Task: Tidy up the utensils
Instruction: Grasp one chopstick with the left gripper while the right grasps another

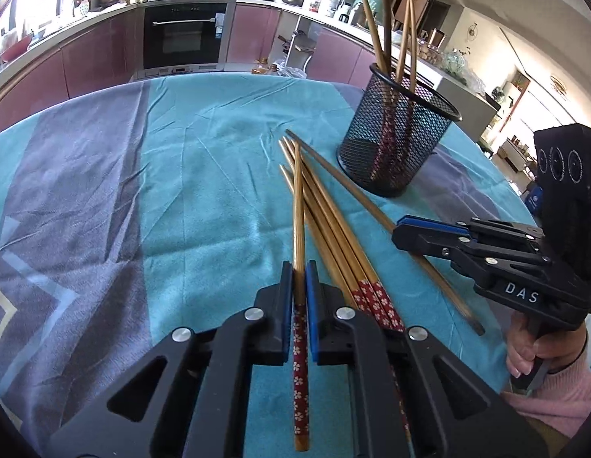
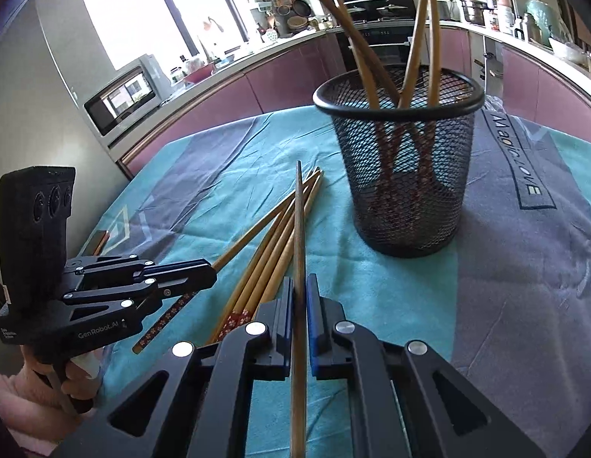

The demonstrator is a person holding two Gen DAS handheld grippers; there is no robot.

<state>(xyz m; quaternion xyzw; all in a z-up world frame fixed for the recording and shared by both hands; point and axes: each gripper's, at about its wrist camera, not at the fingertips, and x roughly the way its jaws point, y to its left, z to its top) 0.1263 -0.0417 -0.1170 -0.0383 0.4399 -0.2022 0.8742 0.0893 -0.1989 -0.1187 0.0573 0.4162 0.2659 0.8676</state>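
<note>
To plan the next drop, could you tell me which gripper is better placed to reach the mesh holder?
Probably the right gripper: shut on a plain chopstick, it sits nearer the mesh holder than the left gripper.

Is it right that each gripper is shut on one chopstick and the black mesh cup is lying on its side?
Not quite: the black mesh cup stands upright on the cloth, as the right wrist view shows. The left gripper and right gripper are each shut on one chopstick.

Wooden chopsticks, metal-mesh holder (matt black) — wrinkled cloth tablecloth.
</note>
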